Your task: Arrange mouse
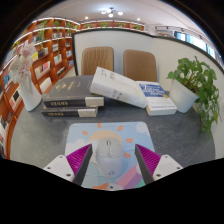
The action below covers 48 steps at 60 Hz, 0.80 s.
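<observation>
The white mouse lies on its mousepad between the gripper fingers, long axis pointing straight ahead; the fingers stand apart, gaps either side.

A grey table carries stacked books, a potted plant, and a mouse mat

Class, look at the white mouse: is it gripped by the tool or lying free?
Lying free. The mouse rests on its colourful mat between the open tool fingers, gaps either side.
</observation>
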Available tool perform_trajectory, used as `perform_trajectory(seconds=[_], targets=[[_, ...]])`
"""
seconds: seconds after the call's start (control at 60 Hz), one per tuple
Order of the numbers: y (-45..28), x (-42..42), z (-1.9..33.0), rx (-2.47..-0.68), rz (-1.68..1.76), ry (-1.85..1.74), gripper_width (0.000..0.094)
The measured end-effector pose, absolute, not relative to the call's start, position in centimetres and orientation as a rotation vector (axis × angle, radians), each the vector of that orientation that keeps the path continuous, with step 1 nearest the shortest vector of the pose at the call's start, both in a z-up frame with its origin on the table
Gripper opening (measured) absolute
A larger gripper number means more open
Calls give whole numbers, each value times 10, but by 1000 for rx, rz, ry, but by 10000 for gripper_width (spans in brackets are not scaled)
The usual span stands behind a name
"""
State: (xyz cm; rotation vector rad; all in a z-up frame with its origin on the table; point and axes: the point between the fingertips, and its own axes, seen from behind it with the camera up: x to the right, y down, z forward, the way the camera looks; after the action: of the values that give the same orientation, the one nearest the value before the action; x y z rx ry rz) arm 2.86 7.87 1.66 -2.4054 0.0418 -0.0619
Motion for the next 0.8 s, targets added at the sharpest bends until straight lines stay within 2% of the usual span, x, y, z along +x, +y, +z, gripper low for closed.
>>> perform_trajectory(seconds=[0.267, 0.383, 0.5, 0.8], targets=[[42, 15, 156, -2238, -36, 64, 863], [13, 11, 196, -2195, -31, 38, 860], [-19, 13, 219, -2171, -23, 30, 860], [-99, 25, 242, -2138, 3, 24, 862]])
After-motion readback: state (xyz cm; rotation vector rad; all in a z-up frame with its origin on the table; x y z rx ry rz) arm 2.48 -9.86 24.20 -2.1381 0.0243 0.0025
